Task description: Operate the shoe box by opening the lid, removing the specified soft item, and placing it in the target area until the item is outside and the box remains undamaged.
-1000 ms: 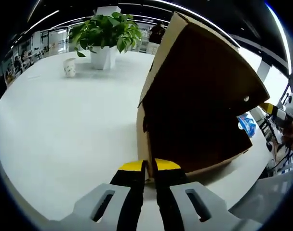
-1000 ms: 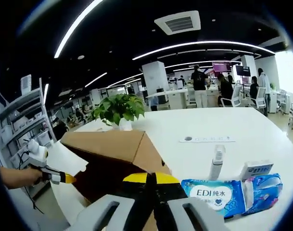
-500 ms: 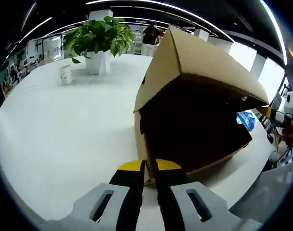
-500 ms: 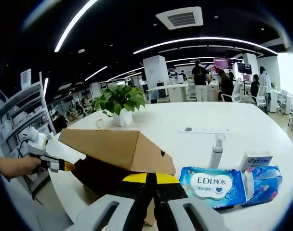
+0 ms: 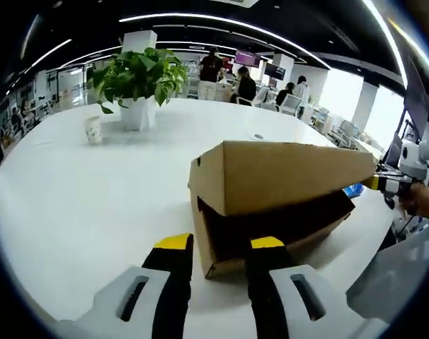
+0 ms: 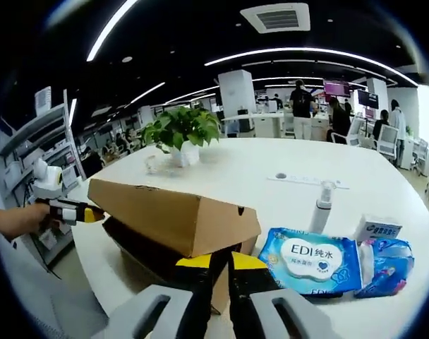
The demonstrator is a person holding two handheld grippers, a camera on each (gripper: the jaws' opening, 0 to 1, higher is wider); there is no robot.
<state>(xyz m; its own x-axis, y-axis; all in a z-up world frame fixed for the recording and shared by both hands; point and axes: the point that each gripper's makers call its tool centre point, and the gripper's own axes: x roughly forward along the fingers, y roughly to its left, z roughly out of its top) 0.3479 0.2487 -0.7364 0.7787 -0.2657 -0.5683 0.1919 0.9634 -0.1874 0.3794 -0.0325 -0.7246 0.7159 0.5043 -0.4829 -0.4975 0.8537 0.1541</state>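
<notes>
While the left gripper (image 5: 218, 248) is gaping wide around the shoe box (image 5: 285, 191) corner, a potted plant (image 5: 137, 78) is standing at 11 o'clock. Right gripper (image 6: 220, 263) is pinching the box wall narrowly; wipes pack (image 6: 312, 260) is lying at 3 o'clock.

Brown cardboard box (image 5: 271, 212) on white bench (image 5: 94, 191), long and low. Lid (image 5: 285, 176) hinged along far side, nearly down, dark gap showing between lid and base. Small round hole in lid end flap. Lid tilted, front edge slightly raised. Interior dark, contents not discernible. In right claw view box (image 6: 172, 226) beside blue wipes pack
</notes>
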